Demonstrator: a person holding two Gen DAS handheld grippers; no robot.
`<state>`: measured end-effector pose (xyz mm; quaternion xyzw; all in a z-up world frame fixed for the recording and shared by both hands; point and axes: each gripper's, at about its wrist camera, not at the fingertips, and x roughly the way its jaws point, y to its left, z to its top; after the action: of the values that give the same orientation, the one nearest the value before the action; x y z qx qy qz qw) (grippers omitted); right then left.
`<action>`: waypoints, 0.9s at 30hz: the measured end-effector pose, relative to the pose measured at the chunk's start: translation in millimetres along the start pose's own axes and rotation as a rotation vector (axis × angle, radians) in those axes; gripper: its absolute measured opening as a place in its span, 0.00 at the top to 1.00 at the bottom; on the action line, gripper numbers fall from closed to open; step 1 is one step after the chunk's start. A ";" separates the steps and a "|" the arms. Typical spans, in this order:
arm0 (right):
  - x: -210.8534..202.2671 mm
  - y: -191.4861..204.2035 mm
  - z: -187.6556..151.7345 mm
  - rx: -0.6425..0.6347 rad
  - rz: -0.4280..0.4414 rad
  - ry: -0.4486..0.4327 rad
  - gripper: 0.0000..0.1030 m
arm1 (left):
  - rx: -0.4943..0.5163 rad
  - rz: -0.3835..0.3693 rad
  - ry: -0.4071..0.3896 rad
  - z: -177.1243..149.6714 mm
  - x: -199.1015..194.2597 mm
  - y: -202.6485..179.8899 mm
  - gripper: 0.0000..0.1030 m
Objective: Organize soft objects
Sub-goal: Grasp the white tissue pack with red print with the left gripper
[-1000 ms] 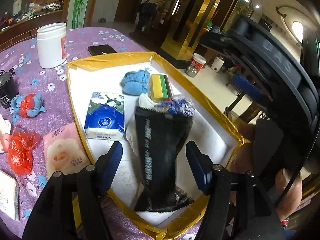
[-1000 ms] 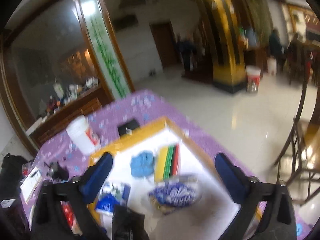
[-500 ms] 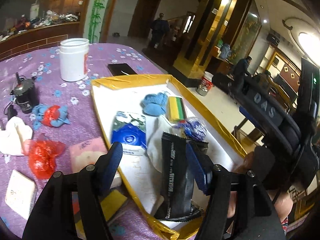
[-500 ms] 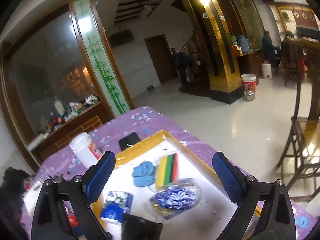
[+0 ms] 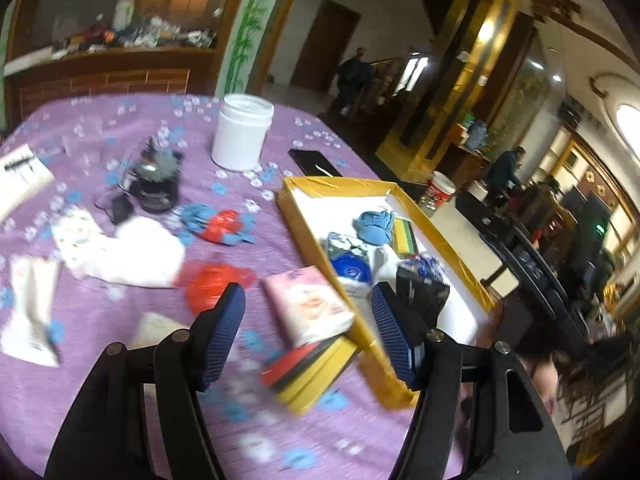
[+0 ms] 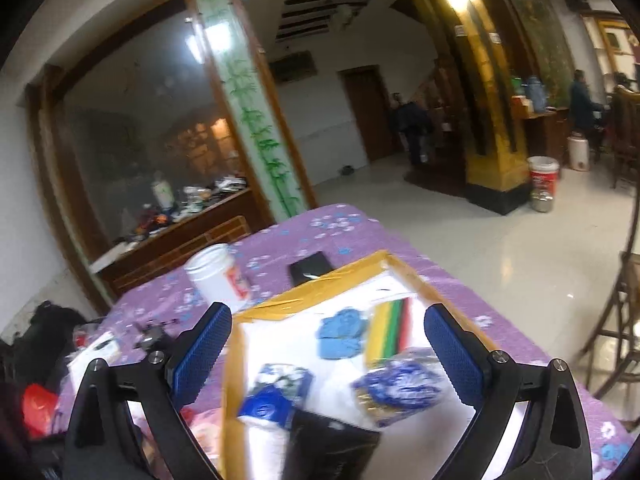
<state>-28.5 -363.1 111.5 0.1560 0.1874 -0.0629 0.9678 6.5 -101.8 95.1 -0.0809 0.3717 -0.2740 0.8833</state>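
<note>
left claw (image 5: 308,334) wide, empty | right claw (image 6: 326,354) wide, empty over box (image 5: 444,248) | pink tissue pack (image 5: 308,306) near box's left wall: light, squashy, slick wrap; pinch across short sides

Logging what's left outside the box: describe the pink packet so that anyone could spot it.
Find the yellow-rimmed box on the purple tablecloth. The pink packet lies outside its near-left wall, overlapping a red-black-yellow sponge. It is the only flat pale-pink rectangle there.

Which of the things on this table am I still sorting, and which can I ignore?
Job: pink pack, red bag, blue-red toy, white cloth, yellow tray.
Ignore: white jar, phone, black pot, booklet.
</note>
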 end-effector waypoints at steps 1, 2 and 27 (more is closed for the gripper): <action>-1.3 4.8 -1.3 -0.023 0.016 -0.007 0.05 | -0.001 -0.010 0.006 -3.7 -8.7 10.9 0.37; -2.9 10.9 -2.9 -0.053 0.025 -0.014 0.05 | -0.012 -0.003 0.006 -6.9 -15.3 21.5 0.37; -7.6 37.3 -13.6 -0.177 0.087 -0.049 0.04 | -0.223 0.370 0.211 -7.9 -20.9 182.9 0.44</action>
<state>-33.4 -323.0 112.9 0.0765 0.1613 -0.0077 0.9839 66.5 63.1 38.8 -0.0795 0.4984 -0.0717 0.8603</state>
